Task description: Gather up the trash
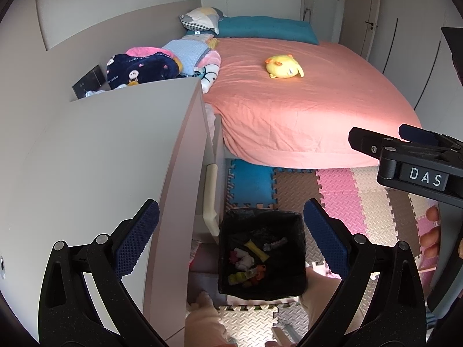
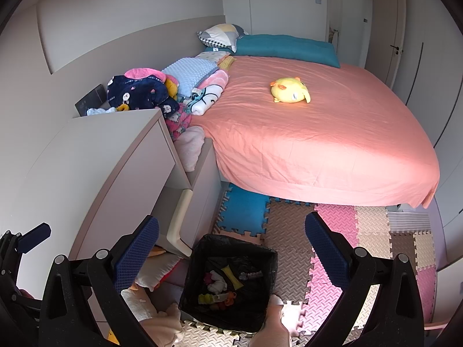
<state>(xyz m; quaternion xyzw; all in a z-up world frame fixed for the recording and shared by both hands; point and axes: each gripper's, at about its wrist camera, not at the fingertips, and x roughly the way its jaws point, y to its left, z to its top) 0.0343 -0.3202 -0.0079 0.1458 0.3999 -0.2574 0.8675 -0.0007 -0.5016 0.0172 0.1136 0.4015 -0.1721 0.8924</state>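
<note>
- On the foam puzzle mat (image 1: 341,190) beside the bed stood a square bin (image 1: 262,253) lined with a black bag, its rim just beside the white cabinet's (image 1: 95,156) lower front corner.
- Inside the bin lay a small heap of trash (image 1: 249,263): a yellow wrapper, white crumpled pieces, something red and orange, and a grey strip near the far wall of the liner.
- The left gripper (image 1: 231,231) hung above the bin with its blue-padded fingers spread wide and nothing between them; one finger sat over the cabinet top, the other over the mat.
- The right gripper (image 2: 231,245) was likewise wide apart and empty, poised over the same bin from a spot slightly farther right.
- In the left wrist view the right gripper's body, marked "DAS", showed at the right edge, with fingertips of the hand (image 1: 431,231) that held it visible below it.
- The bed (image 2: 318,144), covered by a salmon sheet, filled the far half of both views; a yellow plush toy (image 2: 290,90) rested near its middle, well apart from every edge.
- At the head edge lay a teal bolster (image 2: 286,46) and a patchwork pillow (image 2: 221,36).
- Along the bed's left edge a pile of folded blankets and clothes (image 2: 173,89) was stacked against the headboard panel, touching the cabinet's far corner.
- A dark tablet-like panel (image 2: 90,99) leaned by the wall behind the cabinet.
- Pale fabric, seemingly the person's trouser legs (image 1: 202,321), appeared at the bottom edge, close to the bin.
</note>
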